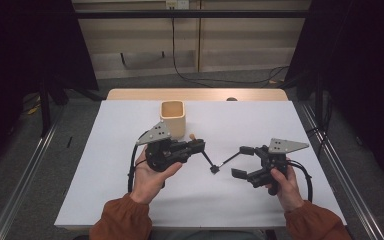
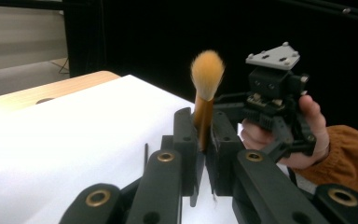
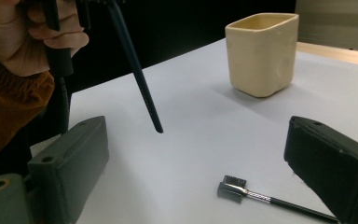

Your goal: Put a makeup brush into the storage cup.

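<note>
My left gripper (image 1: 196, 145) is shut on a makeup brush (image 1: 205, 156). Its orange bristles (image 2: 207, 73) stick up past the jaws in the left gripper view, and its dark handle (image 3: 140, 84) slants down toward the table. A small brow comb (image 1: 225, 162) with a thin dark handle lies flat on the white tabletop, its toothed head (image 3: 230, 188) between the two hands. My right gripper (image 1: 241, 161) stands open just right of it, low over the table. The comb's handle runs under the gap between its jaws (image 3: 196, 140), and the pads do not touch it.
A beige square cup (image 1: 172, 118) stands upright behind the left gripper, also seen in the right gripper view (image 3: 261, 53). The white table (image 1: 120, 200) has a wooden strip (image 1: 195, 94) along its far edge. Dark curtains and floor cables surround it.
</note>
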{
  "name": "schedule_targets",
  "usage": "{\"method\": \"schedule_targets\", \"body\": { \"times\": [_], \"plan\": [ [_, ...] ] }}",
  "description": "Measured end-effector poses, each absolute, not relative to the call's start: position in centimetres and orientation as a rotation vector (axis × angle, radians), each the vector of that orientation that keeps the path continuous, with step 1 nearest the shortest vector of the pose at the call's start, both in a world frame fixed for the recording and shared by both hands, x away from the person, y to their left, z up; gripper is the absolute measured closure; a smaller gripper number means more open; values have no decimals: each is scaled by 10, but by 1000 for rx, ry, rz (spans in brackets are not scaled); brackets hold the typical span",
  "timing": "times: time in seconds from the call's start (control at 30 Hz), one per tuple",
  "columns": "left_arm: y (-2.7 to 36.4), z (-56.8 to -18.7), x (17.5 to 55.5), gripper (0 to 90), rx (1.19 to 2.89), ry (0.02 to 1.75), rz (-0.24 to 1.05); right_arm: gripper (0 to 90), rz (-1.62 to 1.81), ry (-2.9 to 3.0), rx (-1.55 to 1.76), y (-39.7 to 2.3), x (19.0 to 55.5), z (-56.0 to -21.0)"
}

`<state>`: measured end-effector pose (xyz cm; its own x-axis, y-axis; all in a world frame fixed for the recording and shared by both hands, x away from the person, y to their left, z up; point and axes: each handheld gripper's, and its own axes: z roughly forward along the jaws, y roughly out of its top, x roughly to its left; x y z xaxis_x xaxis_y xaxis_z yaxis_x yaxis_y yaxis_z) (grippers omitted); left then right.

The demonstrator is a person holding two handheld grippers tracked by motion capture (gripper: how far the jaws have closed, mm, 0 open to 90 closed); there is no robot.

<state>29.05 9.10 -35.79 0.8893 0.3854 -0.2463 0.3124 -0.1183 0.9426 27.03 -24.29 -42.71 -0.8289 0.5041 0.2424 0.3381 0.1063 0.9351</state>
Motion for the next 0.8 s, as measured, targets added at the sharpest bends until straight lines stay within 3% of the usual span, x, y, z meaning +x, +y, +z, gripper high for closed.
{"method": "schedule_targets", "body": {
  "times": [0.8],
  "plan": [
    [131,-347,310,840,1729,620,133,35,1782,2040,896,-267,250,-428]
  ]
}}
